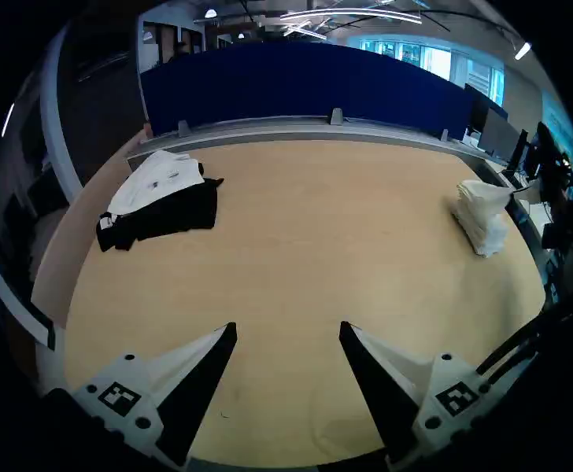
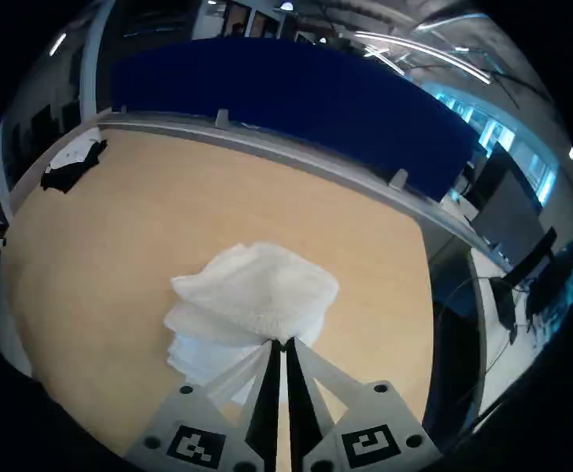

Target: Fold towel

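One towel seems wanted: right hand-held gripper (image 2: pixel 284 344), closed, noses the towel stack (image 2: pixel 255 303), while left hand-held gripper (image 1: pixel 288 329) stands wide above the tabletop (image 1: pixel 302 236).

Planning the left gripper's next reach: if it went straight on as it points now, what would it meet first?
Probably the bare light wooden tabletop: the open left gripper aims down at it, between the black-and-white cloth pile and the stack of white towels, touching neither. Depth is unclear.

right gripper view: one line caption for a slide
Right gripper, fingers almost together, tips at the near edge of a stack of white towels on a wooden table.
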Tool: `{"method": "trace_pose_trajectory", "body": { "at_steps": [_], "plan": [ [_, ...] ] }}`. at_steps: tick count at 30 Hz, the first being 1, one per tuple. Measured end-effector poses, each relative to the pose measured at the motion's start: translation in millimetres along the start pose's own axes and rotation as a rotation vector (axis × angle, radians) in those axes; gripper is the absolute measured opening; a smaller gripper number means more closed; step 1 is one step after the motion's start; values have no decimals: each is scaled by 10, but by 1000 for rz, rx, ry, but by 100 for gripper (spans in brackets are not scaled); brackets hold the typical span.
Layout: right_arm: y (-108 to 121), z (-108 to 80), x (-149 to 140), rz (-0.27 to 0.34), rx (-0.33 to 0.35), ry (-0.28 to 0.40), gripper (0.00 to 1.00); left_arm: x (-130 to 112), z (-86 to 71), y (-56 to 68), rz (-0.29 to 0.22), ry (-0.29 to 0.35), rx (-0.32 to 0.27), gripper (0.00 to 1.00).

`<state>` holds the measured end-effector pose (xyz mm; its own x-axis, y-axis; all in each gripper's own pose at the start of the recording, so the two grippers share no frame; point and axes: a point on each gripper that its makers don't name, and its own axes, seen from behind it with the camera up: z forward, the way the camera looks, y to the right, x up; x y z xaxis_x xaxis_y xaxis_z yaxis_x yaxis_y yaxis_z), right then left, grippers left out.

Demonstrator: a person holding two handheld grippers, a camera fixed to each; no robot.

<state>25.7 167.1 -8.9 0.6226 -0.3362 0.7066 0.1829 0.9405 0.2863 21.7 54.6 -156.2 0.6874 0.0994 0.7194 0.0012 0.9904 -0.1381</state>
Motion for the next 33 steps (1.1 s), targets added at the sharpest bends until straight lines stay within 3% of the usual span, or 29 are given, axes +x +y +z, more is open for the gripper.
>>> {"method": "trace_pose_trajectory", "body": {
  "at_steps": [6, 15, 24, 33],
  "plan": [
    [50, 96, -401, 63, -21, -56, 5, 9, 1, 16, 5, 0, -1, 97],
    [35, 300, -707, 128, -43, -101, 5, 0, 6, 44, 17, -3, 0, 97],
    [54, 437, -867, 162, -69, -132, 5, -11, -22, 26, 20, -4, 5, 97],
    [70, 438, -868, 171, -80, -125, 6, -34, -31, 28, 26, -7, 5, 97]
  ]
}}
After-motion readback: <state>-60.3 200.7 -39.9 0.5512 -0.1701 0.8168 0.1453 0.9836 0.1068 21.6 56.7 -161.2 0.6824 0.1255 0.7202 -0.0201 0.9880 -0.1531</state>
